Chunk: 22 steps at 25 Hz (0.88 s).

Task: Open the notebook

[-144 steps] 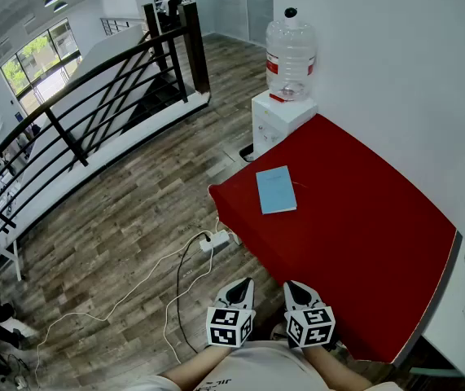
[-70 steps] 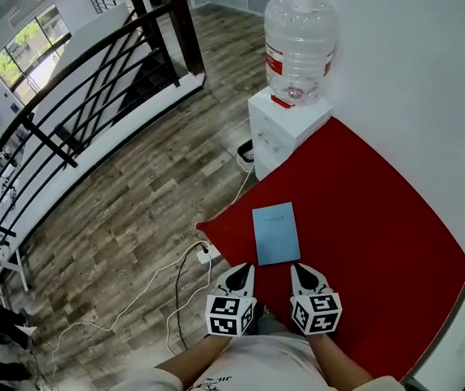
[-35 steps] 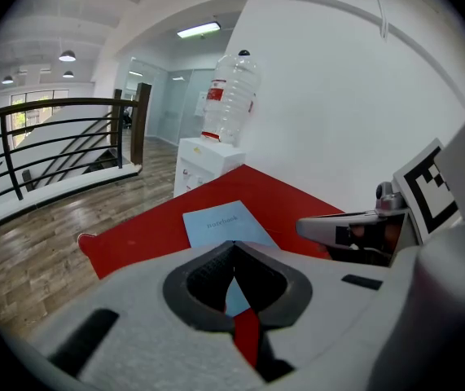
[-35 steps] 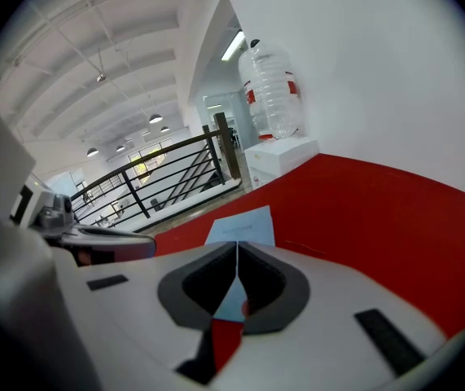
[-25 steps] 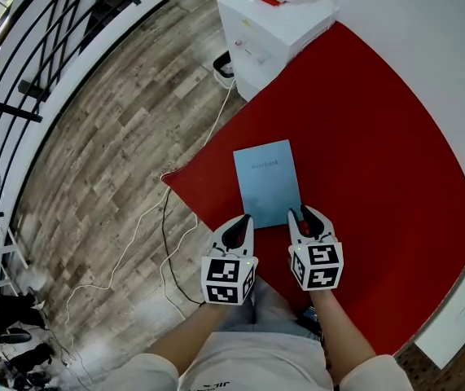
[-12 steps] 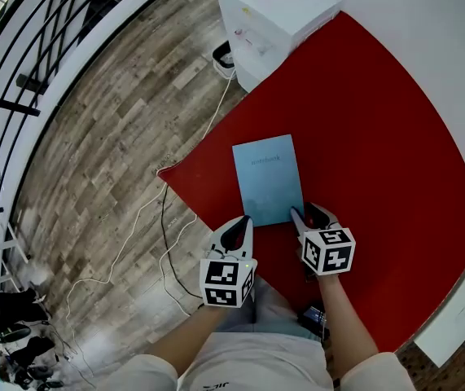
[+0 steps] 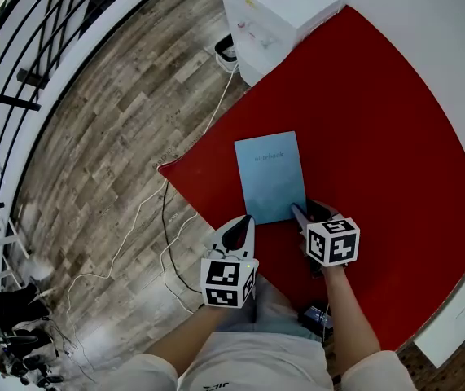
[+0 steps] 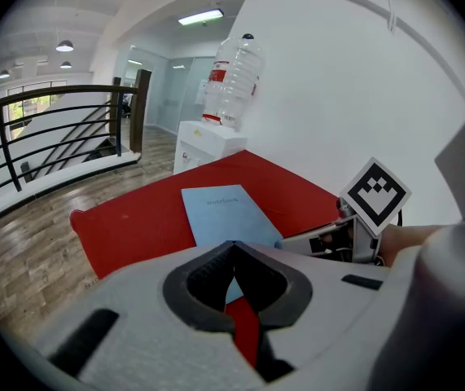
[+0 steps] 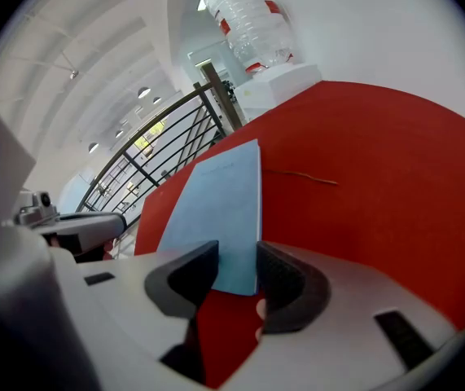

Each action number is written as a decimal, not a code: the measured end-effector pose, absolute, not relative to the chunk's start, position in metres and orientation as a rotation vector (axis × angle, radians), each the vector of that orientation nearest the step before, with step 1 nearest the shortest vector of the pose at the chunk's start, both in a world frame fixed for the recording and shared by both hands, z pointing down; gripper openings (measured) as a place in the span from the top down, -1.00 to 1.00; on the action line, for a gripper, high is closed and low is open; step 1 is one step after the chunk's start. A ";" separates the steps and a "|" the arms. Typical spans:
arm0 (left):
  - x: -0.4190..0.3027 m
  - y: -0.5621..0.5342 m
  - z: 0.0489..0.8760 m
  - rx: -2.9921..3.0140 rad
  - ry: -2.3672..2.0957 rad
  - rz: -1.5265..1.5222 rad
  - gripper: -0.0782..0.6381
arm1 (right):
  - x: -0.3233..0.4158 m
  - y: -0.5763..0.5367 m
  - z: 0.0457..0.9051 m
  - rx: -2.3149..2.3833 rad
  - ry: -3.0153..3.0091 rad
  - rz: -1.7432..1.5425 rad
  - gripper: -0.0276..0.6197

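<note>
A light-blue notebook (image 7: 271,173) lies closed and flat on the red table (image 7: 379,137), near its front left corner. My right gripper (image 7: 307,210) is lowered at the notebook's near right corner. Its jaws have just been opening and now stand open. In the right gripper view the notebook's (image 9: 220,210) near edge shows in the gap of the right gripper (image 9: 236,267), and the pads do not press on it. My left gripper (image 7: 247,218) hovers just short of the near left corner, shut and holding nothing. The left gripper view shows the left gripper (image 8: 234,255) with the notebook (image 8: 224,214) ahead.
A white water dispenser (image 7: 277,15) stands against the table's far left end, with its bottle (image 8: 232,80) on top. White cables (image 7: 146,218) trail over the wooden floor to the left. A black railing (image 7: 20,47) runs further left. A thin wire (image 9: 301,175) lies on the table.
The right gripper has dropped and moved forward to the notebook's near right corner, and its jaws stand wider. The left gripper has stayed where it was.
</note>
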<state>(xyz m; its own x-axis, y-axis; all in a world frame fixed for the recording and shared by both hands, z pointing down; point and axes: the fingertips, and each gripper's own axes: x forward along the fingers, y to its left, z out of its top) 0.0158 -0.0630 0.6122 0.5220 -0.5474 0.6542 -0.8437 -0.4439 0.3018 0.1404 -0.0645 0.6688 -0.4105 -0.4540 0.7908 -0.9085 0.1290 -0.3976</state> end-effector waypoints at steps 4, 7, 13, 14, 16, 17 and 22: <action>0.016 -0.060 0.615 2.149 -1.124 0.632 0.76 | 0.141 -0.064 0.669 1.241 -1.931 1.254 0.57; 0.016 -0.059 0.617 2.144 -1.122 0.632 0.76 | 0.134 -0.063 0.669 1.177 -1.950 1.288 0.72; 0.017 -0.058 0.620 2.134 -1.121 0.633 0.76 | 0.133 -0.063 0.665 1.138 -1.982 1.394 0.82; 0.016 -0.059 0.620 2.133 -1.121 0.633 0.76 | 0.133 -0.063 0.664 1.137 -1.987 1.395 0.83; 0.015 -0.060 0.622 2.130 -1.126 0.635 0.76 | 0.132 -0.064 0.662 1.137 -1.997 1.391 0.85; 0.014 -0.059 0.623 2.128 -1.128 0.636 0.76 | 0.132 -0.065 0.661 1.139 -2.002 1.390 0.85; 0.013 -0.058 0.622 2.127 -1.131 0.633 0.76 | 0.134 -0.066 0.651 1.192 -2.013 1.371 0.87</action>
<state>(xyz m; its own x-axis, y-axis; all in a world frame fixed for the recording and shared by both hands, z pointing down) 0.0134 -0.0584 0.6217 0.5135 -0.5424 0.6649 -0.8504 -0.4254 0.3097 0.1344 -0.0655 0.6511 -0.5399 -0.4123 0.7339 -0.8339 0.1429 -0.5331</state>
